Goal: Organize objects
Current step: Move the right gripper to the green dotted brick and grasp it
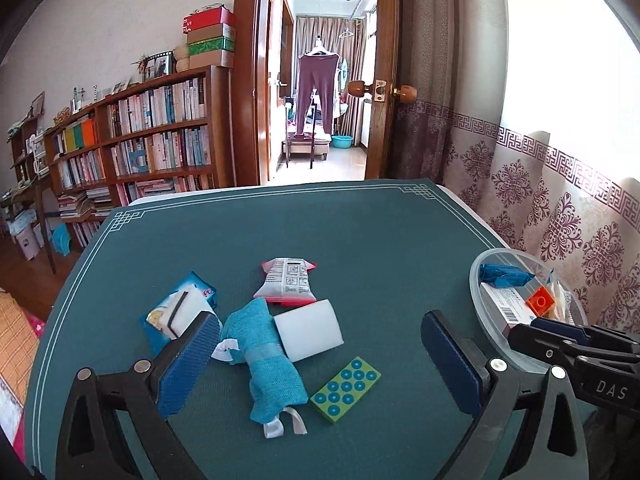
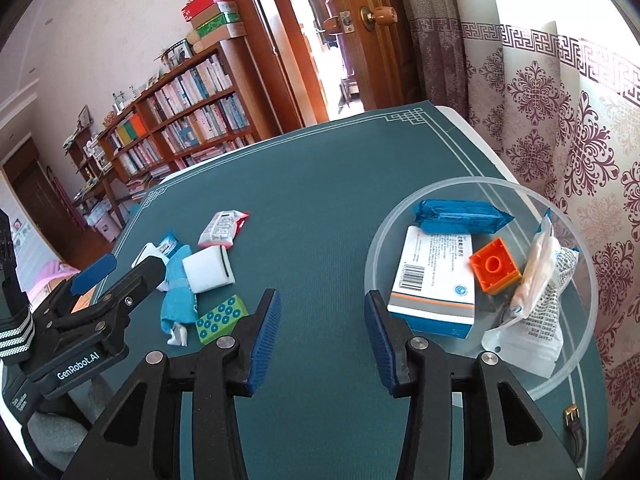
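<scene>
A teal mat (image 1: 360, 240) fills the lower half of both views. At the right edge sits a clear bowl (image 2: 460, 184) holding a white box (image 2: 436, 280), a white pouch (image 2: 540, 312), a blue packet (image 2: 456, 214) and an orange brick (image 2: 496, 266). The left gripper (image 1: 320, 344) is spread wide and grips nothing; its pads hang over the loose pile at lower centre of the left view. There lies a teal cloth (image 1: 268, 360) between a tissue pack (image 1: 180, 308) at its left and a white sponge (image 1: 310, 328) touching its right. Above them is a red-edged packet (image 1: 286, 282); below right, a green tile (image 1: 346, 388). The right gripper (image 2: 322, 340) is half open and bare, just left of the bowl.
</scene>
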The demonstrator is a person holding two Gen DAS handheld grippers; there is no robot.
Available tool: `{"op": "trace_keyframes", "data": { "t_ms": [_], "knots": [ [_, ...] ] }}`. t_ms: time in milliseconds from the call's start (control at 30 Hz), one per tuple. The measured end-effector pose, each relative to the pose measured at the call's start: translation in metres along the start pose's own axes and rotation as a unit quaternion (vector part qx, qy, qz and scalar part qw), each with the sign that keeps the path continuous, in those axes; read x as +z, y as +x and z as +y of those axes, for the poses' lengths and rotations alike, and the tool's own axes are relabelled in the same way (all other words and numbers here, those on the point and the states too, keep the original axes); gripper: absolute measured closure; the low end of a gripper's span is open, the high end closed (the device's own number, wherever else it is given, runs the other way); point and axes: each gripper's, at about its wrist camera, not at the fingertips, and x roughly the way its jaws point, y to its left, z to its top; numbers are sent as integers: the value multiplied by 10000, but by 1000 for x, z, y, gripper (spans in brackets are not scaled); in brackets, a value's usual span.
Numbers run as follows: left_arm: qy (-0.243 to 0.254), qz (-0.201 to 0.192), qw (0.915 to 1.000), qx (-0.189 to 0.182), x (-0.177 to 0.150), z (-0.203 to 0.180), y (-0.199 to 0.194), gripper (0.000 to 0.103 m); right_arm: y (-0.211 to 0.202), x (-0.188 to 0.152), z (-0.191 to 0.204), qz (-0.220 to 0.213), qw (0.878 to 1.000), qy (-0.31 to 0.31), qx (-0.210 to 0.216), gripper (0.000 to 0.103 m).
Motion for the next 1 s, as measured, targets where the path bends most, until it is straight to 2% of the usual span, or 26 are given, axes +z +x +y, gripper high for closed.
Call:
{"op": "trace_keyframes", "data": {
  "t_ms": [200,267,433,667,1000],
  "knots": [
    [-274,63,9995,161,-9,29,-3,1,10,-11,23,112,9996,-162,187,56],
    [-344,76,9991,250,-12,38,-4,0,13,-15,30,129,9993,-249,230,48],
    [-538,157,9976,403,-21,59,-3,1,23,-25,47,202,9981,-429,395,42],
    [-552,202,9968,537,-31,72,-2,0,48,-37,68,407,9953,-701,528,42],
    [-780,261,9950,575,-37,88,2,1,89,-41,85,735,9896,-1151,454,41]
  ]
}}
